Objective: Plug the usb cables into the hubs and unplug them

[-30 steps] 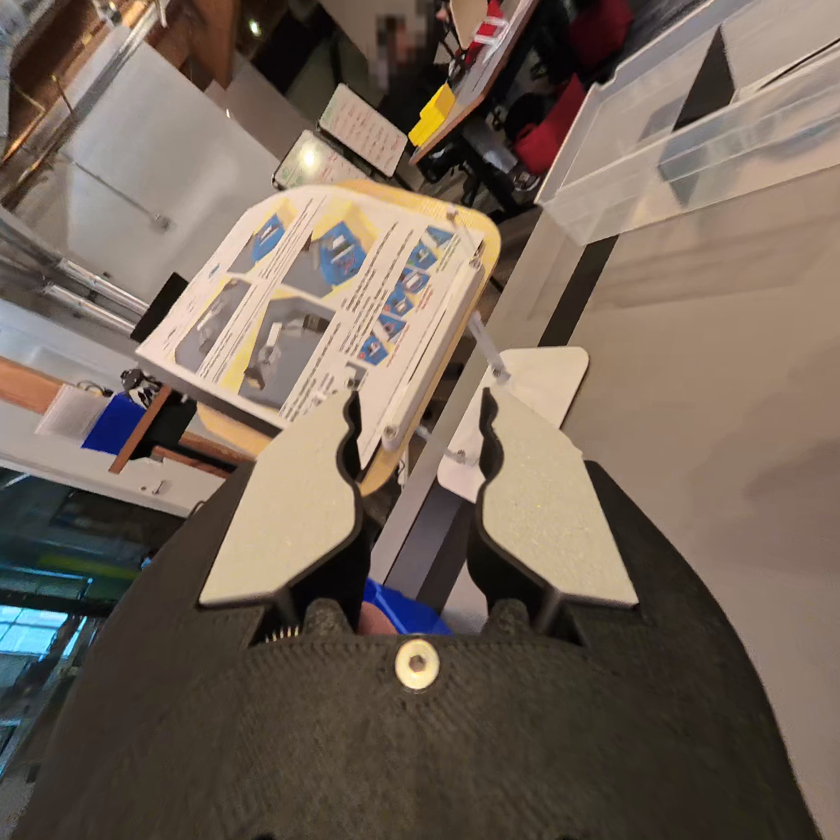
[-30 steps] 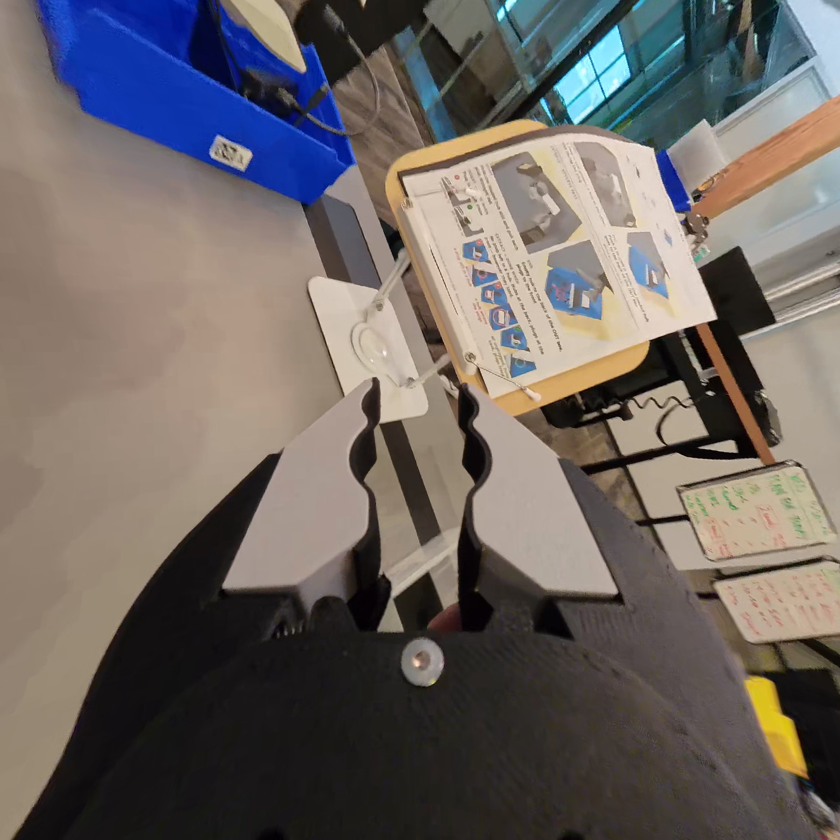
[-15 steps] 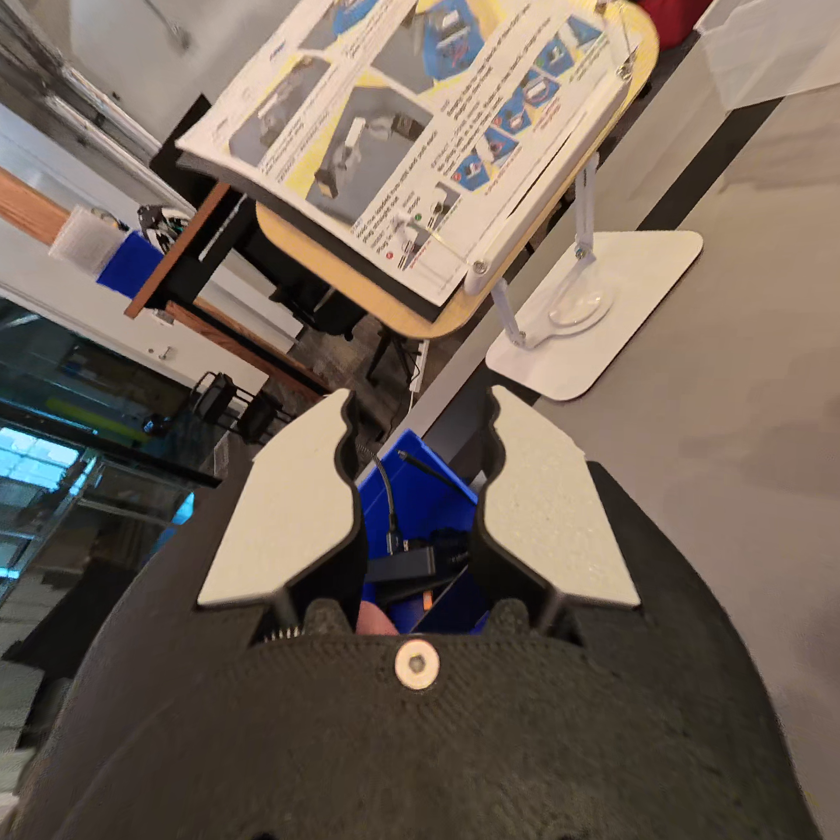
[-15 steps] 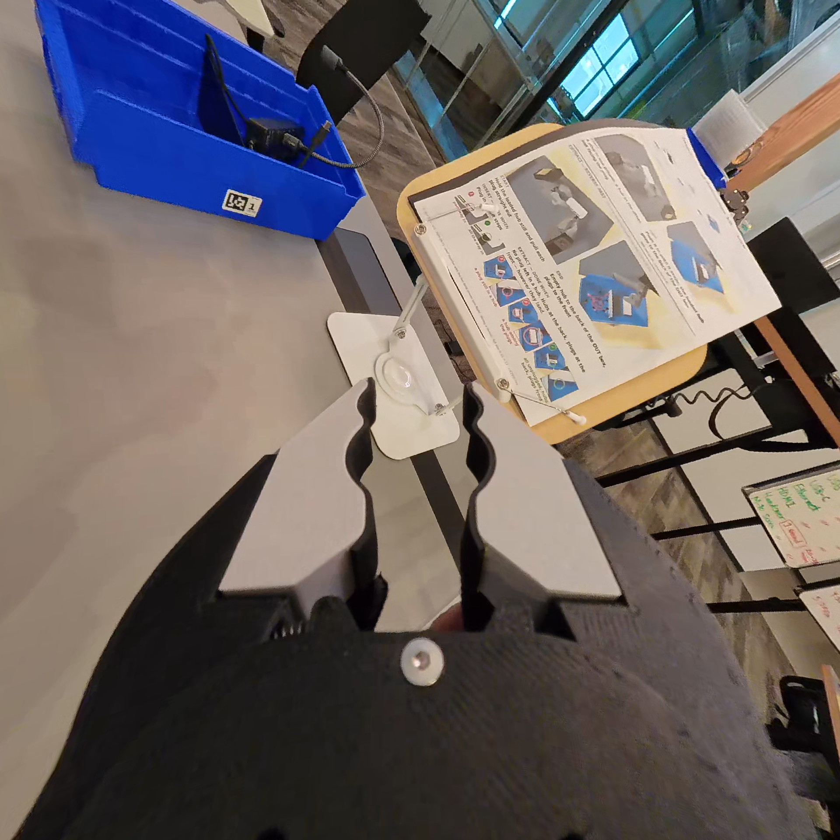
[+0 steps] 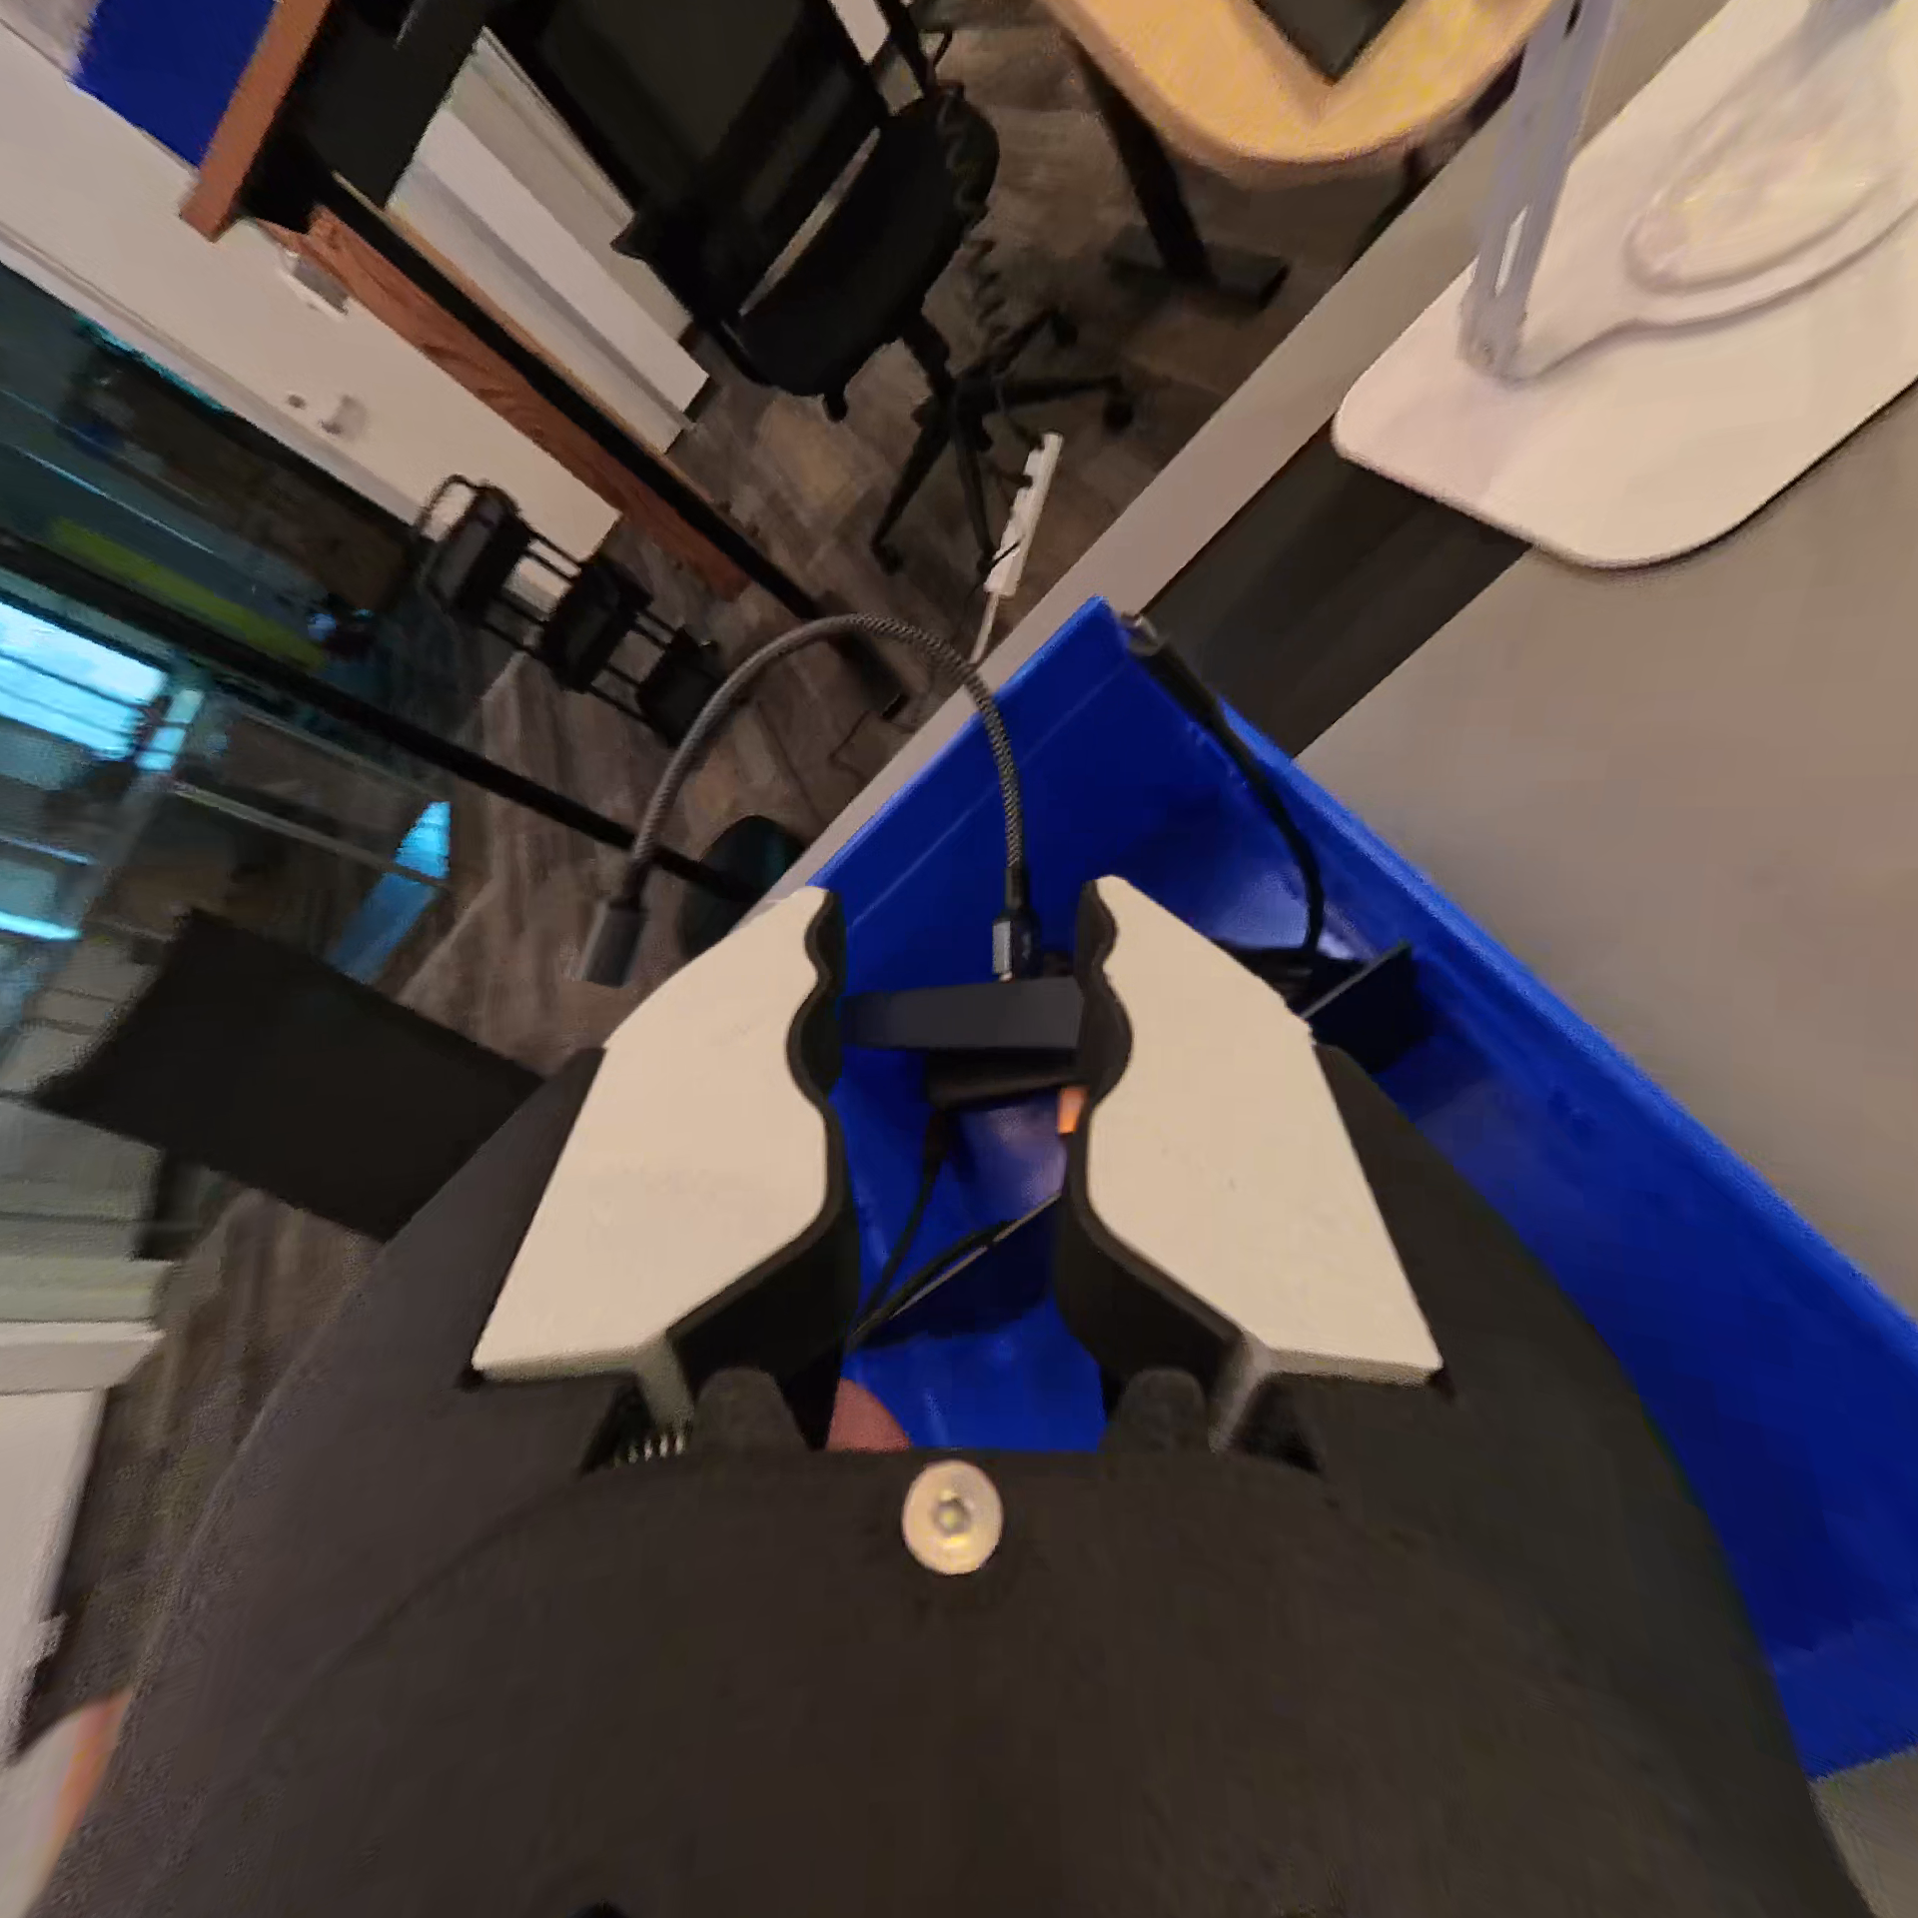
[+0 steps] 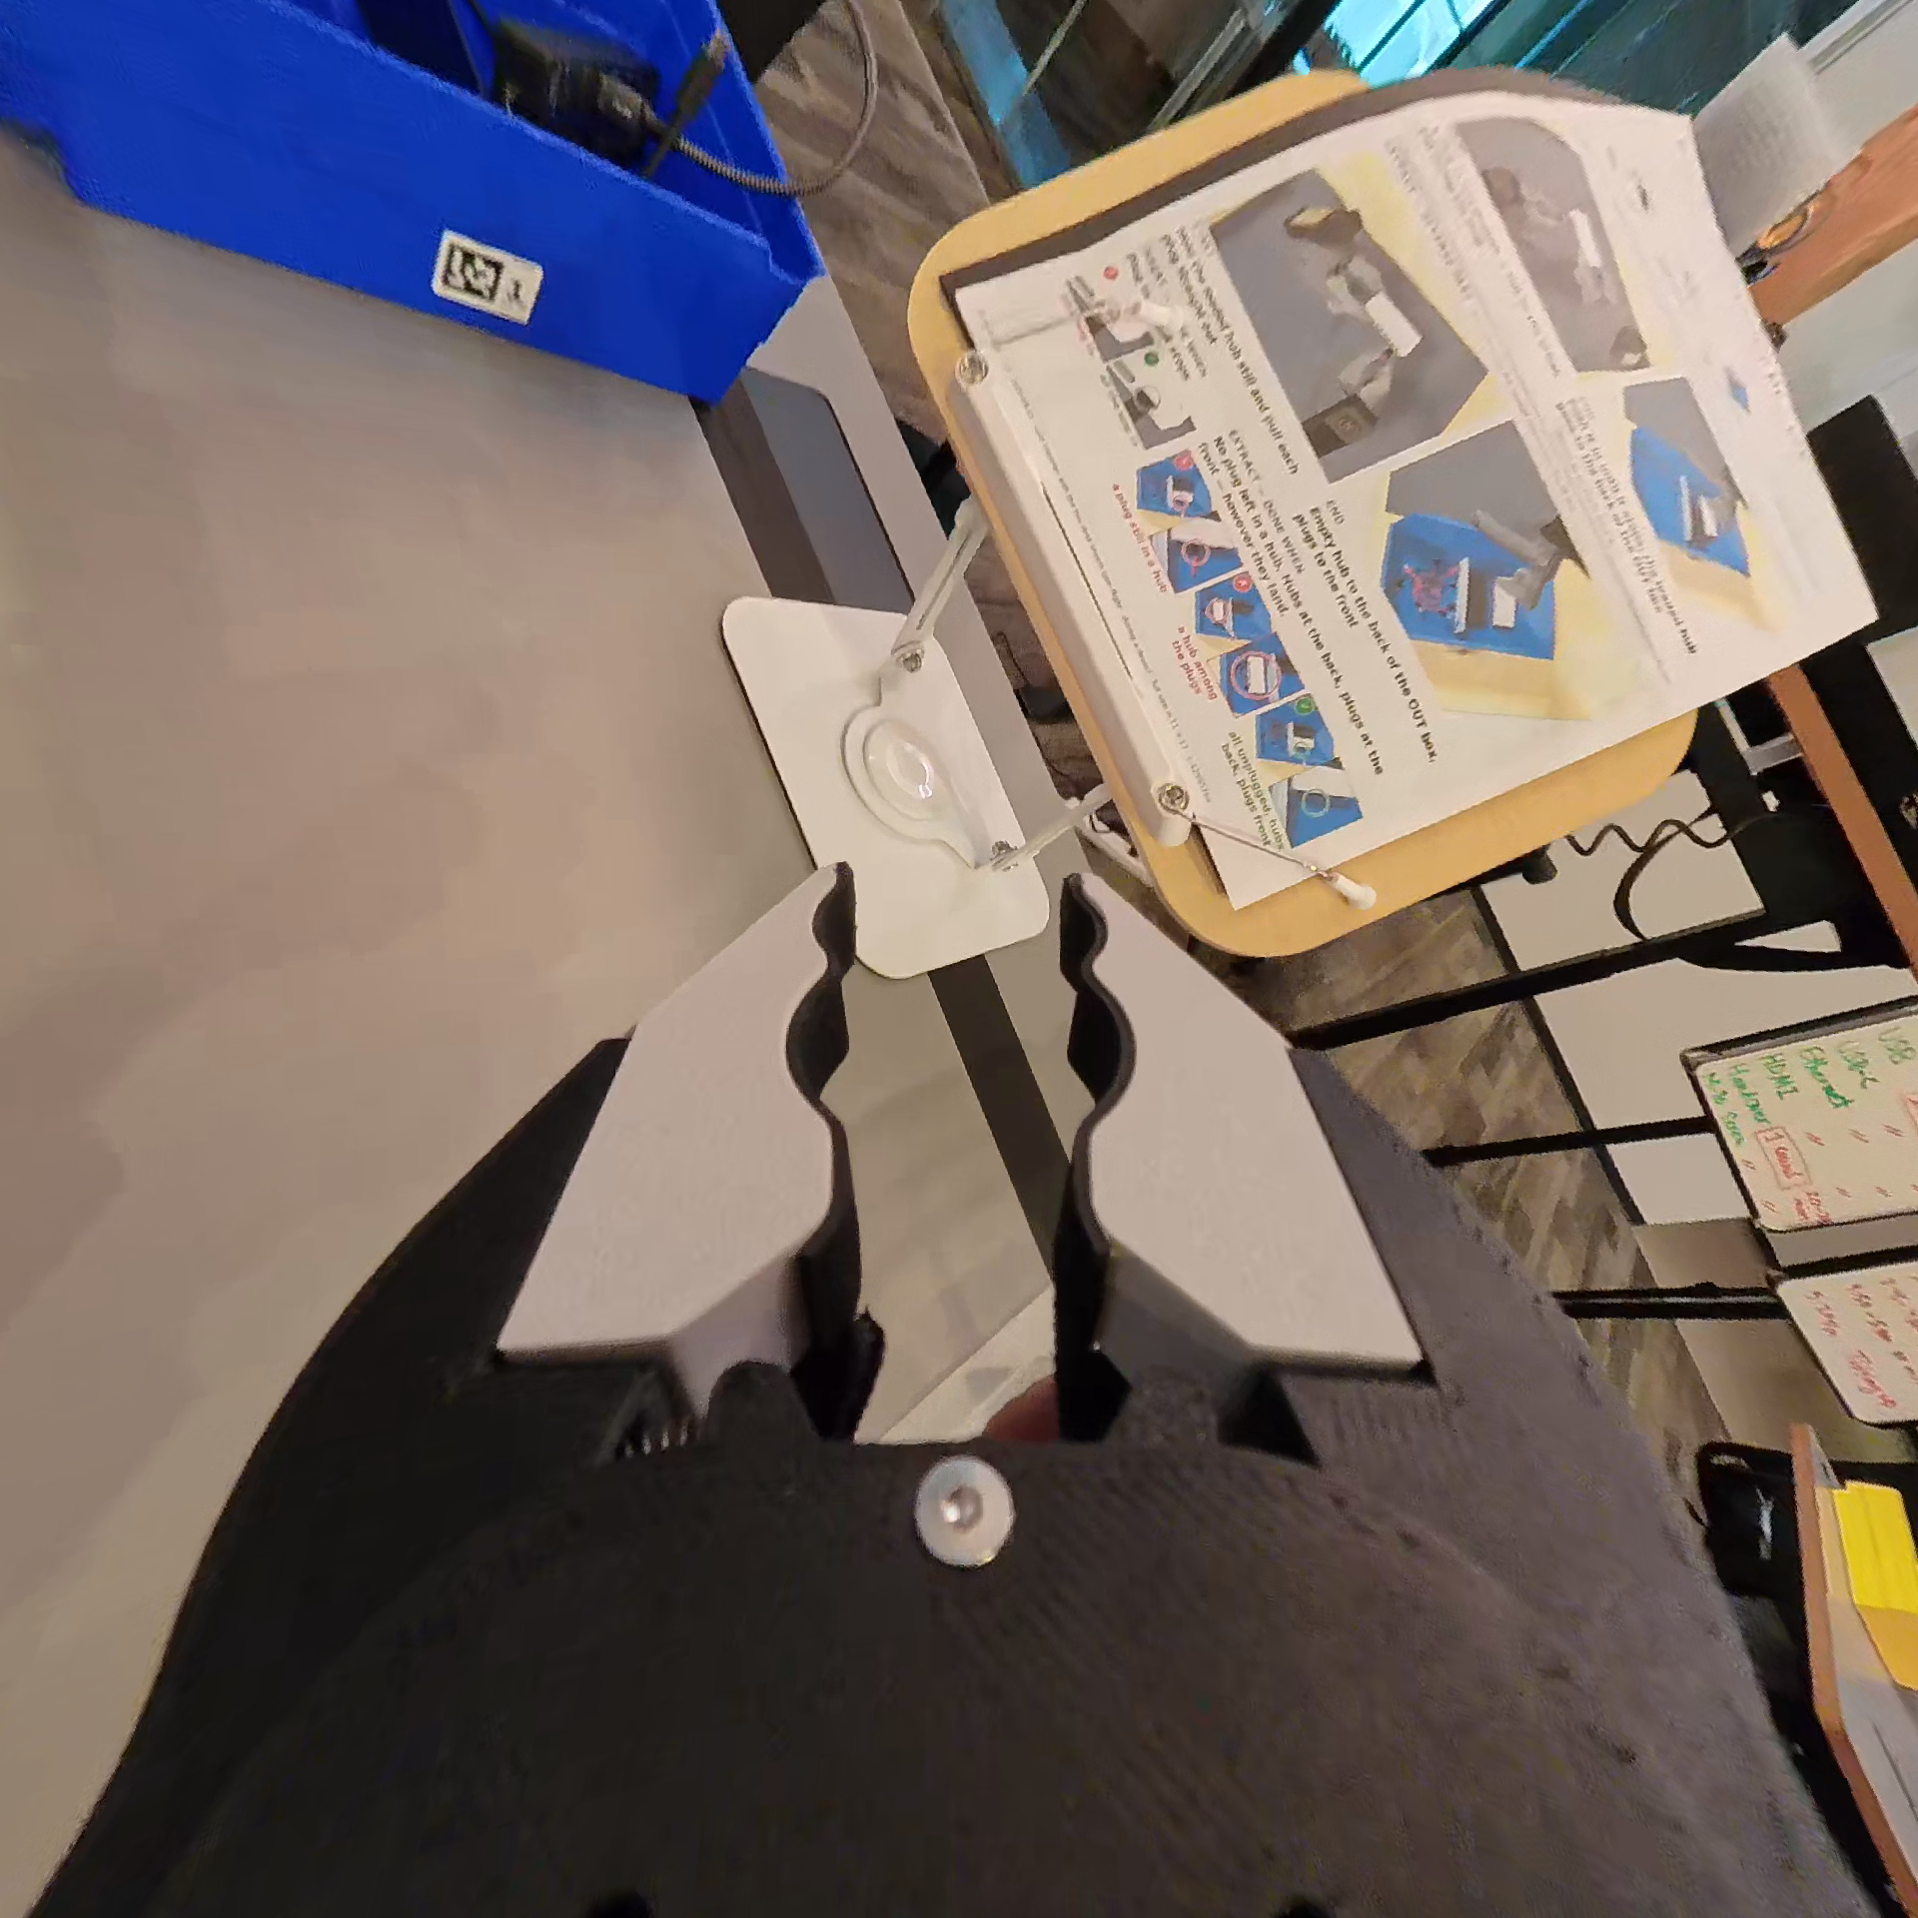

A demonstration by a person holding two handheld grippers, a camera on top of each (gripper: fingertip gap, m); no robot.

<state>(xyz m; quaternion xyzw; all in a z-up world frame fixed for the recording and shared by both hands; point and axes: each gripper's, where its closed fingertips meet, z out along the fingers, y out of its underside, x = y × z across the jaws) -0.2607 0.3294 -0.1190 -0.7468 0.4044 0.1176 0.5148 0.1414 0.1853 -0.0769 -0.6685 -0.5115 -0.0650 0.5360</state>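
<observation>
A blue bin lies below my left gripper. In it sits a black USB hub with a grey braided cable plugged in, arching out over the bin's rim. A black cable runs along the bin's far wall. My left gripper is open, its fingertips either side of the hub, above it. My right gripper is open and empty over the grey table. The bin shows at the top left of the right wrist view, with the hub and braided cable inside.
A white stand base carries a tilted board with an instruction sheet at the table's far edge; its base also shows in the left wrist view. Beyond the edge are a floor, office chairs and whiteboards. About 45 cm separates my left fingertips from my right.
My left gripper has swung down from the instruction board to over the blue bin, the hub now between its fingertips. My right gripper has drifted back, the bin sliding toward the frame's top.
</observation>
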